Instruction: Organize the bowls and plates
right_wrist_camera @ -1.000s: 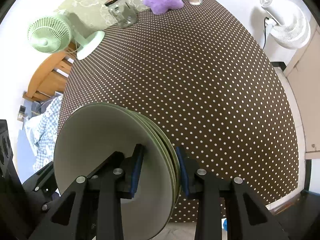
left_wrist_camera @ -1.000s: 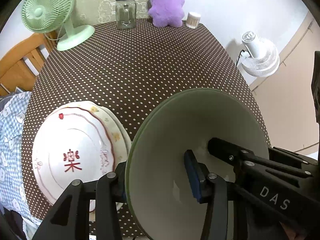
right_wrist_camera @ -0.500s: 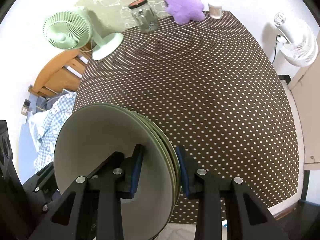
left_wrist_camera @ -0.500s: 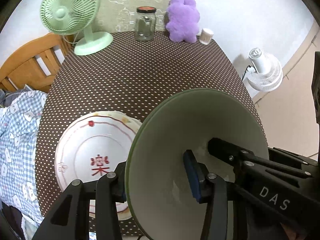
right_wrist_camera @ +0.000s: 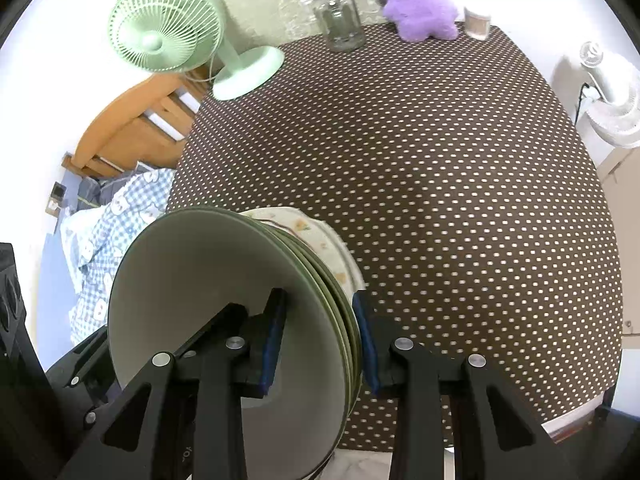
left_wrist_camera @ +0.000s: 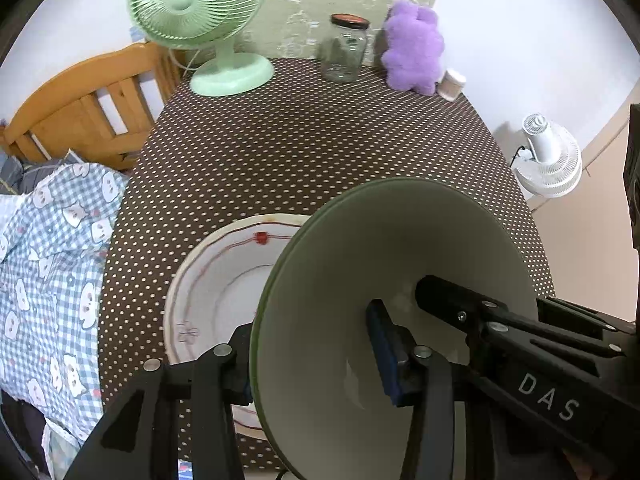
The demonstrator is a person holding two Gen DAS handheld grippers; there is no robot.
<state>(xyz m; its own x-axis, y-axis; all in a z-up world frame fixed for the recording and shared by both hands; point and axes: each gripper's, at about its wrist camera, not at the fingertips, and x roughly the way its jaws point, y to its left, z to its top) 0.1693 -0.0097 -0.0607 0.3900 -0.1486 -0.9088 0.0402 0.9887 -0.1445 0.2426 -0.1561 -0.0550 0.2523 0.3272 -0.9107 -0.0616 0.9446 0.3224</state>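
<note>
While both grippers (left_wrist_camera: 312, 364) (right_wrist_camera: 318, 344) pinch the green plates (right_wrist_camera: 224, 300) at opposite rims, I judge the stack heavy, glazed-slick, brittle; I'd grip deep across rims.

Table centre (left_wrist_camera: 320, 152) free (fan (left_wrist_camera: 208, 28), jar (left_wrist_camera: 346, 50) behind).
</note>
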